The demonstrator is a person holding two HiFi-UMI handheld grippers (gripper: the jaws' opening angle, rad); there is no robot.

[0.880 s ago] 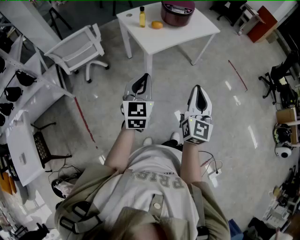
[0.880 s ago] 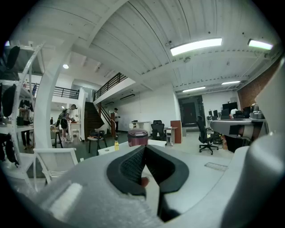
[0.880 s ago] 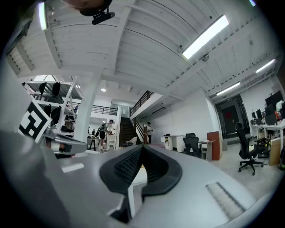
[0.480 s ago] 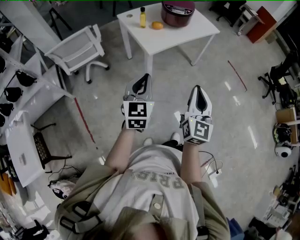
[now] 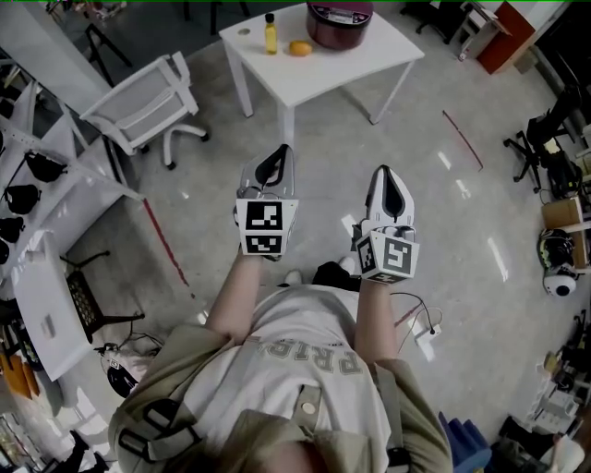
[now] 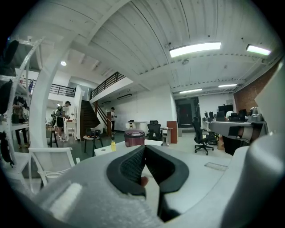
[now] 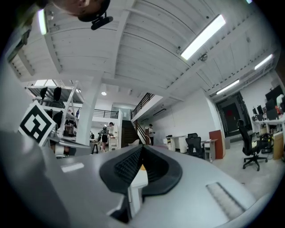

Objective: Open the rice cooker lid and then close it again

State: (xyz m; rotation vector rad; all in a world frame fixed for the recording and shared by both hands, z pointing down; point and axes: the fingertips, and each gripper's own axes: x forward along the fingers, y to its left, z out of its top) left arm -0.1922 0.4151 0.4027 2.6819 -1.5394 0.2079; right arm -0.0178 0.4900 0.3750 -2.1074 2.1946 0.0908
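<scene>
Rice cooker [image 5: 338,17] sits at the far edge of the white table [image 5: 342,69], lid down, with a yellow bottle [image 5: 270,34] and an orange [image 5: 299,47] toward the left edge. The left gripper [image 5: 279,155] and right gripper [image 5: 389,175] are both closed on nothing, out over the grey floor [image 5: 323,139] and well short of the table. A white office chair [image 5: 138,102] stands off to the left.

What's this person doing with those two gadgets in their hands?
A person stands on the open floor holding a left gripper and a right gripper out in front, both shut and empty. Ahead is a white table with a dark red rice cooker, lid down, a yellow bottle and an orange. Neither gripper is near the cooker, so the lid-opening has not begun.
</scene>
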